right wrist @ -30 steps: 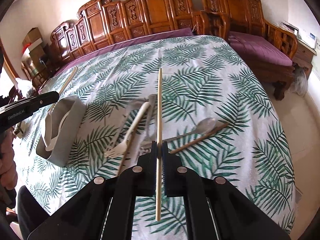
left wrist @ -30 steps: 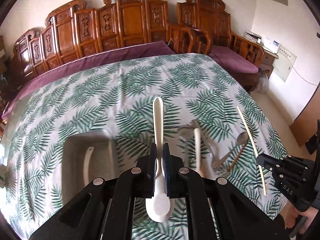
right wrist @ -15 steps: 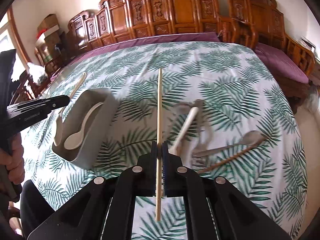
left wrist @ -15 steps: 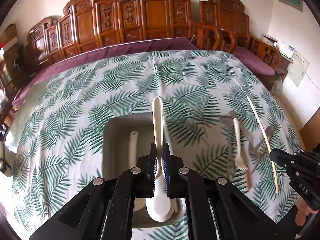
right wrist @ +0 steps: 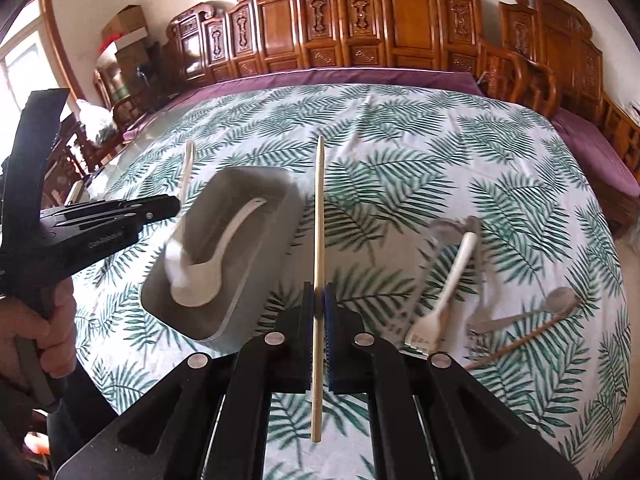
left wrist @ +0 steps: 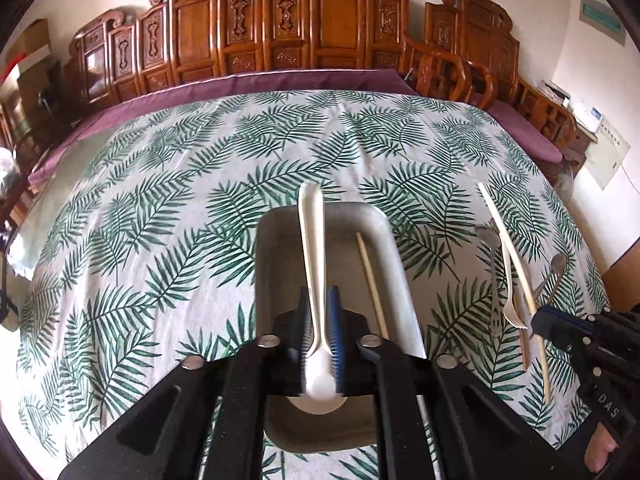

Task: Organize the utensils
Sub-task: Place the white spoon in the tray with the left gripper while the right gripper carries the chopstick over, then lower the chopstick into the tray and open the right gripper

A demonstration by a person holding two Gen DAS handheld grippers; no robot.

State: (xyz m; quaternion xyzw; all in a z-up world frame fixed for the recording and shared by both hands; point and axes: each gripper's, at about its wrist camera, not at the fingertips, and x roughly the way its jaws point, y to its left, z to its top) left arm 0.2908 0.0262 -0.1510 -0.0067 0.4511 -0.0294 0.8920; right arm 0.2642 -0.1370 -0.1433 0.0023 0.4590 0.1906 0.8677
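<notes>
My left gripper [left wrist: 319,320] is shut on a white spoon [left wrist: 314,248], held over the grey tray [left wrist: 276,280]. A wooden chopstick [left wrist: 372,284] and another white spoon [right wrist: 216,256] lie in the tray [right wrist: 256,280]. My right gripper [right wrist: 319,308] is shut on a wooden chopstick [right wrist: 319,216], held just right of the tray. The left gripper also shows in the right wrist view [right wrist: 172,204] with its spoon [right wrist: 182,232]. The right gripper shows in the left wrist view [left wrist: 540,320] with its chopstick [left wrist: 508,248].
A white fork [right wrist: 448,288], metal utensils [right wrist: 520,312] and a wooden chopstick [right wrist: 528,336] lie on the leaf-print tablecloth [right wrist: 400,140] right of the tray. Carved wooden benches [left wrist: 280,32] stand behind the table.
Both grippers have moved left. The left gripper with its spoon now hangs over the middle of the tray. The right gripper with its chopstick has come up beside the tray.
</notes>
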